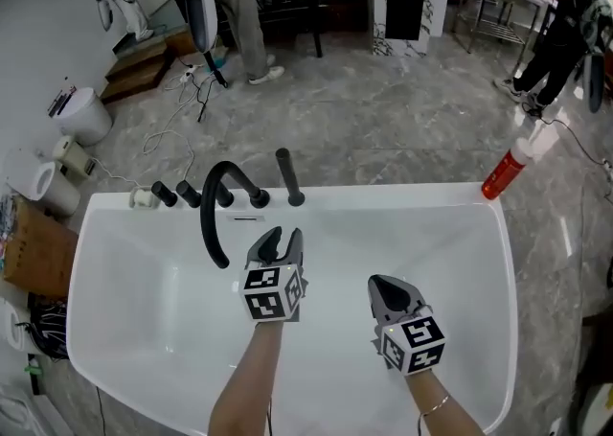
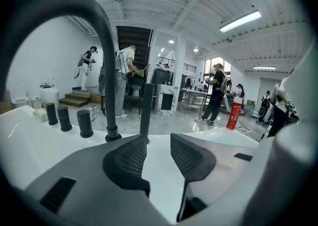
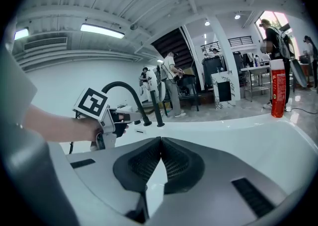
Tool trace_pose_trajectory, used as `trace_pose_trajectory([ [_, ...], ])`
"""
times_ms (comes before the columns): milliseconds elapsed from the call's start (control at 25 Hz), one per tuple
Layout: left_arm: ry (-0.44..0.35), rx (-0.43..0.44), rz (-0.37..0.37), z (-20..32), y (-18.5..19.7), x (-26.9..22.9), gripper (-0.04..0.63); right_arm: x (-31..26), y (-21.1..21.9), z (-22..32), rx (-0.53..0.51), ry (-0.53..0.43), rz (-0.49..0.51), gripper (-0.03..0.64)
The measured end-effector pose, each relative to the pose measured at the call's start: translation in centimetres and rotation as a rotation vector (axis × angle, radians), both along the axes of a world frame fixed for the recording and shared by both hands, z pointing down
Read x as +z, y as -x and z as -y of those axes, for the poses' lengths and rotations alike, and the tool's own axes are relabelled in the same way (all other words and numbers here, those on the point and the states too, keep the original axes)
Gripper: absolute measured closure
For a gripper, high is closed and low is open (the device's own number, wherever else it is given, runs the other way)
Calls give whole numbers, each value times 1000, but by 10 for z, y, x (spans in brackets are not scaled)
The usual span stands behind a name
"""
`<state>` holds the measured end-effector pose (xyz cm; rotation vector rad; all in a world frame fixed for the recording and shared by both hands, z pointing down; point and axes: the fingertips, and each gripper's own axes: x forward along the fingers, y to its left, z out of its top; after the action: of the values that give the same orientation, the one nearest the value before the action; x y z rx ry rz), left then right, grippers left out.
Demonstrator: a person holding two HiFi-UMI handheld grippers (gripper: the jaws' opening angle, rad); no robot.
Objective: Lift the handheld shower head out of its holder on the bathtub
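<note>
Grippers first, since they're nearest: both hang over the white bathtub (image 1: 402, 196) in the lower half of the head view. On the left gripper (image 1: 284, 237) the jaws are parted with nothing in the gap. The right gripper (image 1: 379, 284) is clenched on nothing and sits off to the lower right.

Straight up-frame from the left one is the handheld shower head (image 1: 287, 175), so that's clearly the closer hand imo. In the left gripper view it stands a touch left of the gap, well ahead of the pads and not yet between them.

It's a slim matte black stick, long axis upright, with its foot in the holder (image 1: 295, 199) on the far rim. That's just right of the curved black spout (image 1: 213, 209) and the knobs (image 1: 165, 195). Looks like the jaws would have to close across it from the sides
</note>
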<state>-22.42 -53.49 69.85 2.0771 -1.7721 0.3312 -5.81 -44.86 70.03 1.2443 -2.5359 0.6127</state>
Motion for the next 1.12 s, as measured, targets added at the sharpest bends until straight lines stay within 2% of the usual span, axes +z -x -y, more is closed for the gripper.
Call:
trace_pose_trajectory([
  [160,9,-12,11,30,2,12,420,16,1,6,2,13,2,611],
  [560,59,-83,40,84,18,62,385,59,8,13,-15,32,4,611],
  [720,59,-75,66,102,25,76,368,72,18,13,-27,34,14,611],
  [1120,68,-48,106,136,23,70,360,88,21,2,-28,61,19,611],
])
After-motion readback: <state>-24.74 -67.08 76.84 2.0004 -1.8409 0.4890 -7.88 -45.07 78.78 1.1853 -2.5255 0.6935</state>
